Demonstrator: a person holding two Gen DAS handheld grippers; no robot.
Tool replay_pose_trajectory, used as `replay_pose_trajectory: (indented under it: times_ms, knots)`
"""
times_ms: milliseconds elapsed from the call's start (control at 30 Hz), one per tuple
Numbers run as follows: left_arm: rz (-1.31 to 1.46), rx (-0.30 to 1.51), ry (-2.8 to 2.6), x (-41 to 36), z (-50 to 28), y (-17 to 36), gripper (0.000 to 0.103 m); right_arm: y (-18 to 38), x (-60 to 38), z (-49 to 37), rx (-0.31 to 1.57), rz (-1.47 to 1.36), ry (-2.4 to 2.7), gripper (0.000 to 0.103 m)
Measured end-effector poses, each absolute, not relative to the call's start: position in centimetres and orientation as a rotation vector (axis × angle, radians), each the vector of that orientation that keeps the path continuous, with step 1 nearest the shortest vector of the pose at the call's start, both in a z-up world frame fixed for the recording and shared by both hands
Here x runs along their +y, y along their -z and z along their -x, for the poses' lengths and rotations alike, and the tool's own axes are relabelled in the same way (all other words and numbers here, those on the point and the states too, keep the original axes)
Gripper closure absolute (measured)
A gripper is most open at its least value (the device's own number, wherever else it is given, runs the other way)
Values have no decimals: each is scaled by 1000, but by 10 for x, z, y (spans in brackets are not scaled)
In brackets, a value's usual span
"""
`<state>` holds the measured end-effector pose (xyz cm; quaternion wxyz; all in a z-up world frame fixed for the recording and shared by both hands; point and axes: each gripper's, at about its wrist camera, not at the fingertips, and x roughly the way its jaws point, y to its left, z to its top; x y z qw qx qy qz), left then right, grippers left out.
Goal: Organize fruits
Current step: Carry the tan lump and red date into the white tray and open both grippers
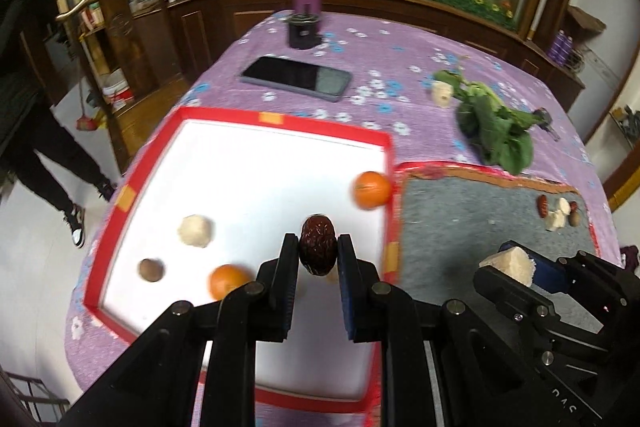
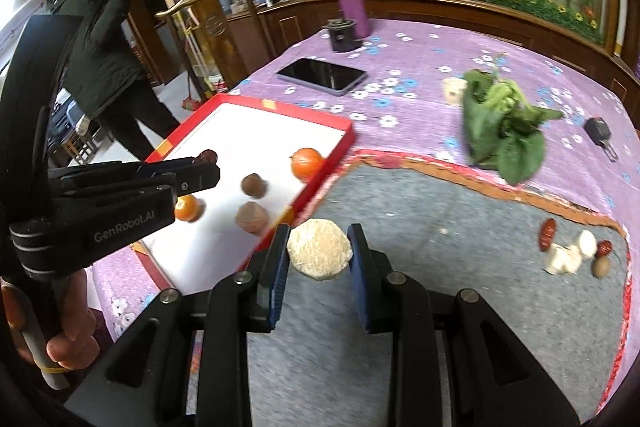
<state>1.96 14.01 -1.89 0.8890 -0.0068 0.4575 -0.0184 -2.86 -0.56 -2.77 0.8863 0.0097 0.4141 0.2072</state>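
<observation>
Purple-clothed counter [image 1: 400, 43]. We hold left tongs [image 1: 318, 247] clamped on a wrinkled red date [image 1: 318, 247], frame centre; right tongs [image 2: 320, 249] clamped on a pale fibrous chunk [image 2: 320, 249]. Both probably light; date firm, chunk crumbly, best gripped across the middle.

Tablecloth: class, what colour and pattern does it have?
Purple tablecloth with small white and blue flowers; the right wrist view shows it best.
</observation>
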Motion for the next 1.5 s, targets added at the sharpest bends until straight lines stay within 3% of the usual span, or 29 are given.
replay_pose_trajectory:
  times_ms: [467,1033,1500]
  knots:
    - [68,1005,-96,226,-12,46,85,46,85,22,916,83,-568,72]
    - [33,1094,-48,213,-7,85,85,84,114,28,1001,152,-576,72]
    - [45,1057,-76,212,-6,85,85,91,120,33,976,228,-537,72]
